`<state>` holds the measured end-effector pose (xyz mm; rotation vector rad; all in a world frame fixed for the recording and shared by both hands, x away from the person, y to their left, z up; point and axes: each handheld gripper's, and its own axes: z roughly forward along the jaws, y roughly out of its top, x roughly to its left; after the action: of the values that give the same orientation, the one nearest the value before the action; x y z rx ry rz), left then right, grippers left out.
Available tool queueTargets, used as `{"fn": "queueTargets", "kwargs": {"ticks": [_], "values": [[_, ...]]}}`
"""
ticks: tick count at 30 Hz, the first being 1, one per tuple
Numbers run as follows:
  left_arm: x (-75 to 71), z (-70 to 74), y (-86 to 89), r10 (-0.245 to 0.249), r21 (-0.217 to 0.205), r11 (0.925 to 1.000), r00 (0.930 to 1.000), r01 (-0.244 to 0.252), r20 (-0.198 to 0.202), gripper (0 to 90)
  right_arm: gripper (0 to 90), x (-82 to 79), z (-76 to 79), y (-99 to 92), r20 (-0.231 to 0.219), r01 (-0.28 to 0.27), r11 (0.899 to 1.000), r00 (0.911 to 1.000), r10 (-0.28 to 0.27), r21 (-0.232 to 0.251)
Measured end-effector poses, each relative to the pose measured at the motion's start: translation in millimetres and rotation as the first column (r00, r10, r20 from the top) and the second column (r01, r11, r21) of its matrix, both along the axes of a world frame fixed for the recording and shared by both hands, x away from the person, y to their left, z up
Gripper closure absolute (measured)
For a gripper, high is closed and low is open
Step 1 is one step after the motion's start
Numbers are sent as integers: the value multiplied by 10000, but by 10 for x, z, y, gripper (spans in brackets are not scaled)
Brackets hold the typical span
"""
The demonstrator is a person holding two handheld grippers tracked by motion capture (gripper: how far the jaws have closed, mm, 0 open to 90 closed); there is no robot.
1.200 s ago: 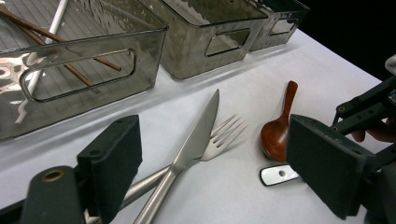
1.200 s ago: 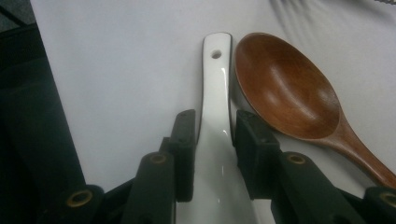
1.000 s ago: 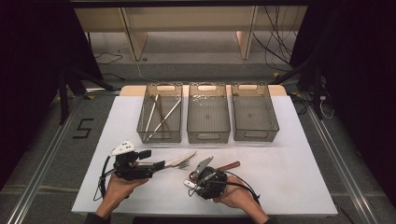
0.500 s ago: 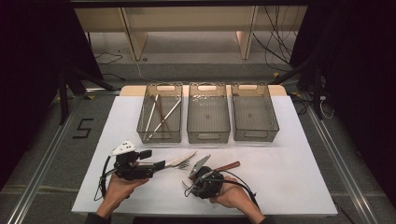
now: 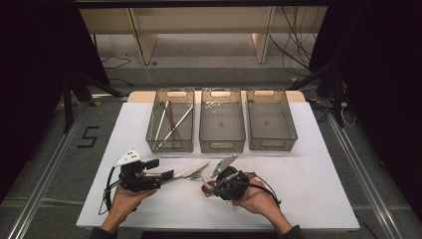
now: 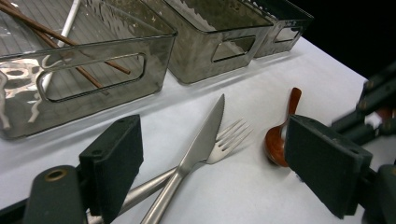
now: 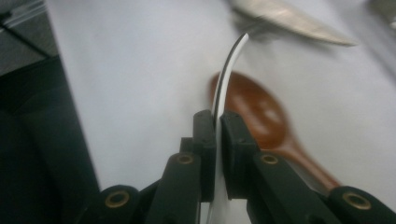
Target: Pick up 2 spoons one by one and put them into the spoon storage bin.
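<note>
My right gripper is shut on a thin silver utensil, which shows edge-on and curves up off the table. Just under it a brown wooden spoon lies on the white table. My left gripper rests low at the front left, its jaws wide open. Between those jaws a steel knife and a fork lie untouched.
Three clear grey bins stand in a row at the back. The left bin holds chopsticks. Beside it are the middle bin and the right bin. The table's front edge runs close below both hands.
The right hand has risen a little with the silver utensil, whose free end now tilts up off the table. The left hand has kept still.
</note>
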<state>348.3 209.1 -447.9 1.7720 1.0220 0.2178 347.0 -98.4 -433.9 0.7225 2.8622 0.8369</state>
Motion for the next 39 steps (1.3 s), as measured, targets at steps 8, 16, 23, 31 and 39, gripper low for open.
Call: {"fn": "queueTargets", "kwargs": {"ticks": [8,16,23,31,39], "values": [[5,-6,22,104,39,9999,9999,-105,134,191,858,289,275,-215,758,1007,9920,9914,-1064,756],[-2,-20,34,123,175,9998,9996,-128,271,191,858,559,461,-273,1155,1640,9798,9774,-1771,1147],[-3,-26,28,127,152,9998,9995,-131,281,191,857,783,567,-265,1337,1979,9718,9675,-2147,1284],[-7,-23,29,82,101,9999,9995,-85,319,191,857,994,675,-233,1478,2279,9632,9573,-2483,1425],[-11,-21,34,85,93,9999,9994,-88,337,191,857,1154,734,-198,1582,2594,9543,9463,-2819,1487]]}}
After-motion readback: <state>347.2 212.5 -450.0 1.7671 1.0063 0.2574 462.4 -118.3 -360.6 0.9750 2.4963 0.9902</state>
